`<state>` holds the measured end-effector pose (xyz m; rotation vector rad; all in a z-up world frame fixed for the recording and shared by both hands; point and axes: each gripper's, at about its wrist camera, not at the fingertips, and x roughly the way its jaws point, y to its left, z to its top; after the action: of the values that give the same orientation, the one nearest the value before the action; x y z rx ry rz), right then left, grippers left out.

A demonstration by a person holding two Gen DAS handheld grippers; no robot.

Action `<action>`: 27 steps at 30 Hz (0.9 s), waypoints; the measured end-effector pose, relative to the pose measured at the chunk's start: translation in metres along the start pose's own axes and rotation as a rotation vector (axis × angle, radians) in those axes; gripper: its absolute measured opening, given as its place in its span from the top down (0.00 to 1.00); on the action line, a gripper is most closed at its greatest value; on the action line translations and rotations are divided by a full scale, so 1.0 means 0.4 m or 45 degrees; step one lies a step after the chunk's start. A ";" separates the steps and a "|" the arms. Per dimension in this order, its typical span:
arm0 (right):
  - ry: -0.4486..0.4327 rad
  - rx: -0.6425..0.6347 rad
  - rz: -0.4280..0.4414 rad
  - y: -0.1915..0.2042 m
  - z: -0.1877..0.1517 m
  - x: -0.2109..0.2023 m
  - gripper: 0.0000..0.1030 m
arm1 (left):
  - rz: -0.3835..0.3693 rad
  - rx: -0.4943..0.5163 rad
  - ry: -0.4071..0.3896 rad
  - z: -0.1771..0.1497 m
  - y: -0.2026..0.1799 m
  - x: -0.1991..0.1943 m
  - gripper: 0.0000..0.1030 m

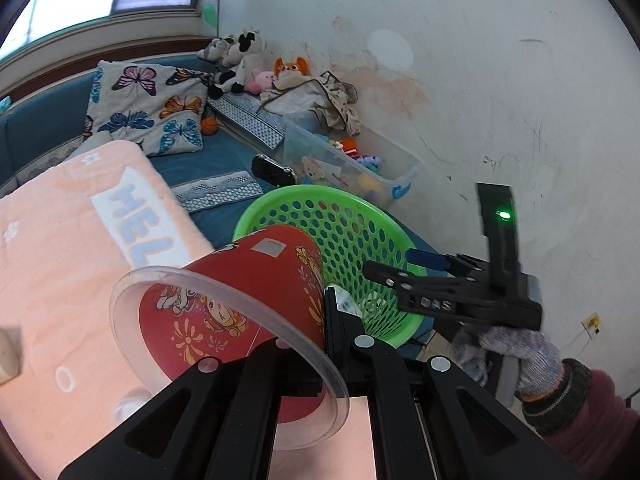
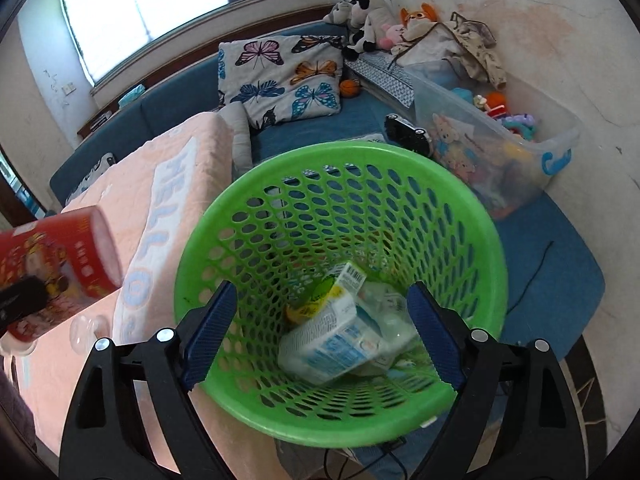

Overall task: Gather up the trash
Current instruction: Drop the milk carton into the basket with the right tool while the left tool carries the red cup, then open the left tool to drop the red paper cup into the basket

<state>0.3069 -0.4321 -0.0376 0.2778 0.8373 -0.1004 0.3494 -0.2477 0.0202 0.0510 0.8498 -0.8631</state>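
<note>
My left gripper is shut on a red printed cup with a clear plastic lid, held tilted above the pink blanket, just left of the green perforated basket. The cup also shows at the left of the right wrist view. My right gripper is open, its blue-padded fingers spread over the basket's near rim. Inside the basket lie a white and blue carton and clear plastic wrapping. The right gripper also appears in the left wrist view.
A pink "HELLO" blanket covers the surface to the left. Behind are a blue sofa, a butterfly pillow, plush toys and a clear toy bin. A white wall stands to the right.
</note>
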 end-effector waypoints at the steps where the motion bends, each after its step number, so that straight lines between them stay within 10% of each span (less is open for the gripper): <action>1: -0.008 -0.003 -0.001 -0.005 -0.004 -0.011 0.16 | -0.001 0.004 0.009 0.008 -0.003 0.013 0.98; 27: -0.068 0.069 -0.037 -0.116 -0.083 -0.108 0.16 | -0.067 0.000 0.231 0.063 -0.073 0.268 0.90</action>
<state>0.2452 -0.4683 -0.0360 0.3126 0.7867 -0.1568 0.3831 -0.3460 -0.0268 0.1086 1.0245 -0.9174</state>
